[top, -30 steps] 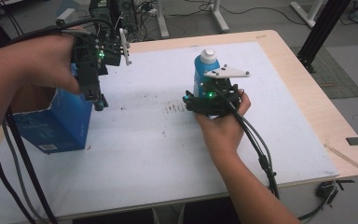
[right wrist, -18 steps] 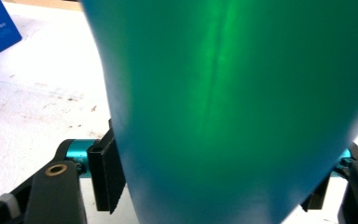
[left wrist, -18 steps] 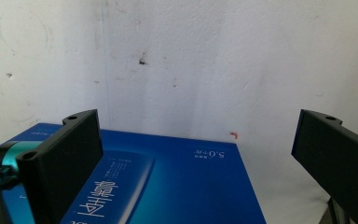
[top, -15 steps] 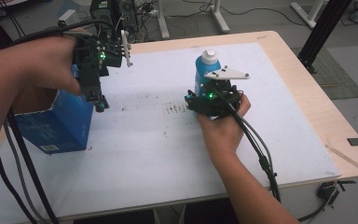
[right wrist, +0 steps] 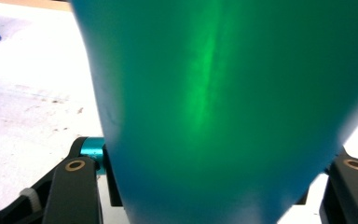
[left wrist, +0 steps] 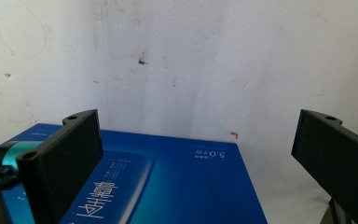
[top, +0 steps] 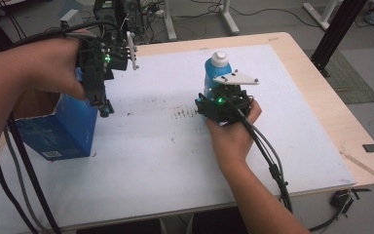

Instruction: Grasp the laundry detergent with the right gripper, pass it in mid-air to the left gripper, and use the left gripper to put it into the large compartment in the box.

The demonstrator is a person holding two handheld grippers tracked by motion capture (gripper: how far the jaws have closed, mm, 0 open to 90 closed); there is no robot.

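1. My right gripper [top: 213, 92] has its jaws clamped on the upright blue plastic bottle with a white cap [top: 215, 70], mid-desk.
2. My left gripper [top: 104, 108] hangs wide open and empty over the open blue cardboard box [top: 61, 130] at the white-covered desk's [top: 151, 161] left edge.

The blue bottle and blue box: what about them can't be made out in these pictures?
- Blue bottle, high view: its lower body is hidden behind the right gripper.
- Bottle, right gripper view: too close and blurred; any label is unreadable.
- Blue box, high view: the left hand and left gripper cover its opening, hiding the inside.
- Box, left gripper view: cut off by the bottom edge.
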